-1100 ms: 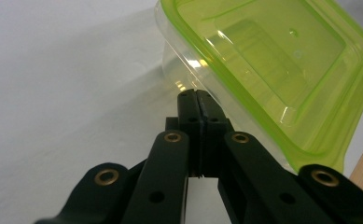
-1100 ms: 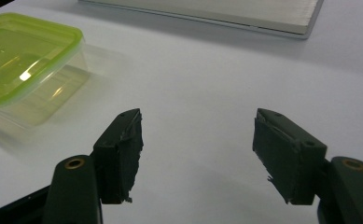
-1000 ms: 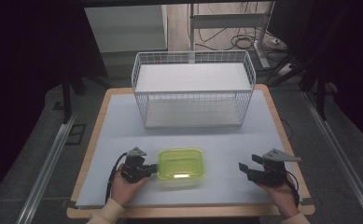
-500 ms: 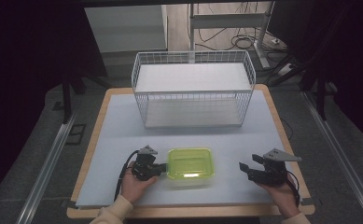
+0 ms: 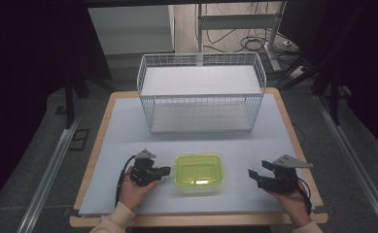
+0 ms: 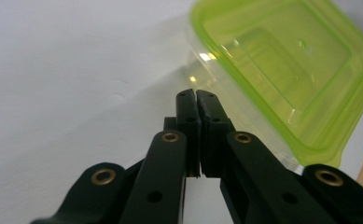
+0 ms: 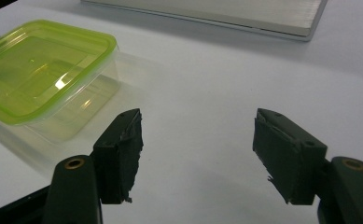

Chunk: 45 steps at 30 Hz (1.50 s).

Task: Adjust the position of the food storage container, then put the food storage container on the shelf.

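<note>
A clear container with a green lid (image 5: pixel 198 172) sat on the table (image 5: pixel 128 131) near its front edge, roughly midway between the two hands, lid on. Behind it, toward the far side of the table, stood a white wire basket (image 5: pixel 201 92), well apart from the container.

Left gripper (image 5: pixel 164 170) was held in the left hand (image 5: pixel 134 190), tips pointing at the container's left side, just beside it. In the left gripper view the two jaws were pressed together with nothing between them, and the container (image 6: pixel 282 70) lay just ahead and to the right of the tips; contact with its wall could not be confirmed.

Right gripper (image 5: pixel 252 174) was held in the right hand (image 5: pixel 289 203), off to the right of the container and apart from it, tips pointing toward it. In the right gripper view the jaws stood wide apart with bare table between them; the container (image 7: pixel 44 74) appeared at upper left, beyond the left jaw, and the base of the basket (image 7: pixel 207 14) ran along the top edge.
</note>
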Tool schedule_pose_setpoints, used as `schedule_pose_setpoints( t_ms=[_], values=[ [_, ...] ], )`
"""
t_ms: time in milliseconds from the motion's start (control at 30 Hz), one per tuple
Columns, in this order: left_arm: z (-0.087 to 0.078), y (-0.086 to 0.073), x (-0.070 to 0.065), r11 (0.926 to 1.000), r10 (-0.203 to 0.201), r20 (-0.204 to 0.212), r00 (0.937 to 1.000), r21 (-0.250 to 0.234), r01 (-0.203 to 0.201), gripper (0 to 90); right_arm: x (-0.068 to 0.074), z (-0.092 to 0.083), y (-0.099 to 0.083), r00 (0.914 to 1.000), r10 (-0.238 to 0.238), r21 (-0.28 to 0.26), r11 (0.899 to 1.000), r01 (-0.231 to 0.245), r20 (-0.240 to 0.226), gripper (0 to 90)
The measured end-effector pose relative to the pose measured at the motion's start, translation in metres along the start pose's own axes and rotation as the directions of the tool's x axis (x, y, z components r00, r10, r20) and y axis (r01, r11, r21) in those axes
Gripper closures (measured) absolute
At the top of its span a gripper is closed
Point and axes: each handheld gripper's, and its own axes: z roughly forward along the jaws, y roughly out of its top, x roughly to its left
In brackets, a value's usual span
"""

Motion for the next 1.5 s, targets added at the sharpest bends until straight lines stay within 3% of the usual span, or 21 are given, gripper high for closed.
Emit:
schedule_pose_setpoints(
  t_ms=[100, 167, 200, 233, 400, 433, 567, 733, 867, 933, 967, 1000, 1067, 1100, 1133, 1200, 1267, 1300, 1433, 1500],
  values=[
    [-0.007, -0.002, 0.004, 0.9994, -0.025, 0.003, 0.9997, -0.023, 0.025, 76.8, -0.001, 0.001, 0.0, 1.0, 0.001, 0.003, 1.0, -0.001, -0.002, 33.2],
    [-0.014, -0.004, 0.009, 0.9986, -0.048, 0.033, 0.9983, -0.02, 0.049, 58.9, -0.001, 0.0, 0.001, 0.9998, 0.011, 0.0, 1.0, -0.011, -0.014, 31.7],
    [-0.015, -0.004, 0.01, 0.9982, -0.057, 0.043, 0.9974, -0.015, 0.058, 58.9, -0.001, 0.0, 0.001, 0.9998, 0.011, 0.0, 1.0, -0.011, -0.014, 31.7],
    [-0.019, -0.004, 0.011, 0.9971, -0.073, 0.055, 0.9958, -0.014, 0.074, 43.1, 0.001, 0.0, 0.003, 0.9991, 0.016, 0.007, 1.0, -0.015, -0.039, 29.5],
    [-0.02, -0.003, 0.01, 0.9963, -0.082, 0.078, 0.9936, -0.018, 0.084, 32.6, 0.003, 0.002, 0.005, 0.9965, 0.02, 0.012, 1.0, -0.019, -0.081, 25.6],
    [-0.02, -0.002, 0.009, 0.9962, -0.083, 0.093, 0.9922, -0.018, 0.085, 30.3, 0.004, 0.003, 0.006, 0.9932, 0.046, 0.027, 0.999, -0.043, -0.107, 24.7],
    [-0.02, -0.001, 0.006, 0.9948, -0.094, 0.121, 0.9882, -0.026, 0.098, 29.6, 0.004, 0.004, 0.008, 0.9884, 0.059, 0.043, 0.998, -0.054, -0.14, 25.7],
    [-0.019, 0.0, 0.002, 0.9946, -0.1, 0.133, 0.9861, -0.016, 0.103, 33.3, 0.009, 0.005, 0.011, 0.9837, 0.044, 0.033, 0.999, -0.038, -0.174, 26.0],
    [-0.018, 0.002, 0.0, 0.9935, -0.111, 0.143, 0.9834, -0.006, 0.113, 34.1, 0.012, 0.009, 0.013, 0.9746, 0.057, 0.033, 0.998, -0.051, -0.217, 29.3],
    [-0.017, 0.003, 0.001, 0.9912, -0.13, 0.158, 0.9789, -0.005, 0.132, 35.0, 0.014, 0.011, 0.016, 0.964, 0.088, 0.045, 0.996, -0.079, -0.251, 31.7],
    [-0.018, 0.003, 0.001, 0.9903, -0.136, 0.165, 0.9769, -0.006, 0.139, 35.0, 0.014, 0.011, 0.016, 0.964, 0.088, 0.045, 0.996, -0.079, -0.251, 31.7],
    [-0.018, 0.003, 0.001, 0.9895, -0.141, 0.17, 0.9752, -0.007, 0.145, 36.2, 0.014, 0.013, 0.018, 0.9563, 0.103, 0.051, 0.994, -0.093, -0.273, 33.4],
    [-0.017, 0.004, 0.002, 0.989, -0.144, 0.178, 0.9734, -0.005, 0.148, 36.9, 0.015, 0.015, 0.019, 0.9517, 0.114, 0.057, 0.993, -0.102, -0.285, 33.7],
    [-0.014, 0.006, 0.002, 0.9887, -0.148, 0.181, 0.9724, 0.002, 0.15, 39.9, 0.015, 0.02, 0.023, 0.9393, 0.139, 0.074, 0.99, -0.122, -0.314, 36.7],
    [-0.014, 0.006, 0.002, 0.9887, -0.148, 0.181, 0.9724, 0.002, 0.15, 40.8, 0.015, 0.02, 0.023, 0.9393, 0.139, 0.074, 0.99, -0.122, -0.314, 36.7],
    [-0.008, 0.008, 0.002, 0.9875, -0.157, 0.193, 0.9686, 0.015, 0.157, 42.3, 0.016, 0.03, 0.027, 0.9241, 0.164, 0.097, 0.986, -0.138, -0.345, 38.7],
    [-0.006, 0.009, 0.002, 0.9865, -0.163, 0.202, 0.9657, 0.019, 0.163, 43.0, 0.016, 0.032, 0.029, 0.9212, 0.173, 0.107, 0.984, -0.145, -0.348, 39.1],
    [-0.005, 0.009, 0.002, 0.9864, -0.164, 0.203, 0.9653, 0.023, 0.163, 43.9, 0.016, 0.039, 0.031, 0.9137, 0.195, 0.125, 0.979, -0.161, -0.356, 40.8],
    [-0.001, 0.01, 0.0, 0.9859, -0.167, 0.21, 0.9633, 0.033, 0.164, 44.7, 0.017, 0.045, 0.033, 0.9088, 0.215, 0.149, 0.974, -0.172, -0.357, 42.5],
    [0.0, 0.01, 0.0, 0.9857, -0.168, 0.212, 0.9626, 0.038, 0.164, 45.8, 0.018, 0.05, 0.033, 0.9018, 0.233, 0.174, 0.968, -0.18, -0.364, 44.8]
  ],
)
